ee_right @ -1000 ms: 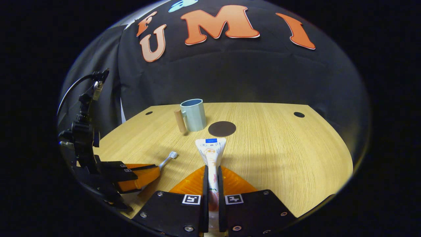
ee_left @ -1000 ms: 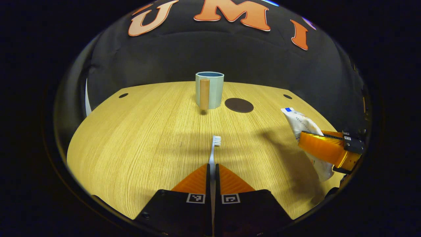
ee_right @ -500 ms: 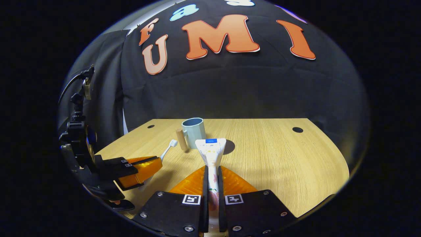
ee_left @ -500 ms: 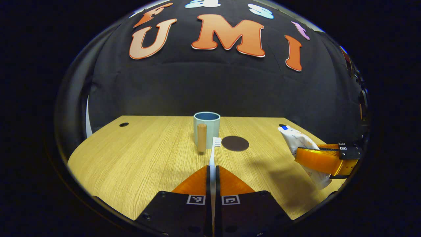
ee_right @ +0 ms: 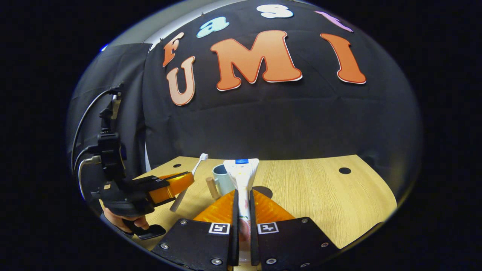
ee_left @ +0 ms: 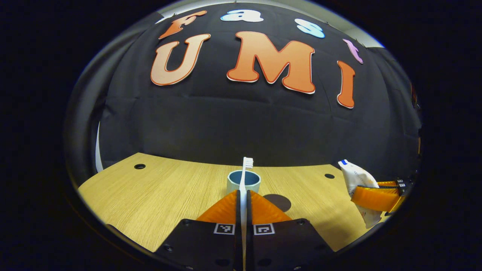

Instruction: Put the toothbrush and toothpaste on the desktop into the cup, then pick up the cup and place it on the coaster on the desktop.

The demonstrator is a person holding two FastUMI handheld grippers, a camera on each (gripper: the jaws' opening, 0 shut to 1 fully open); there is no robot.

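We hold the toothbrush (ee_left: 244, 177) in the left gripper (ee_left: 243, 201) and the toothpaste (ee_right: 241, 177) in the right gripper (ee_right: 241, 203), fingers clamped, both lifted short of the cup (ee_left: 243, 180) on the counter (ee_left: 150, 195); a misaimed drop could topple it or send either item past the rim, and 2 grippers converging could collide.

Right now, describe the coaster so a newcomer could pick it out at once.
Start at the wooden desk in front of the black cloth wall. Near its middle stands a pale blue cup with a wooden handle; the coaster lies flat just beside it. It is a dark round disc, the only flat dark item there, far larger than the small holes near the desk corners.
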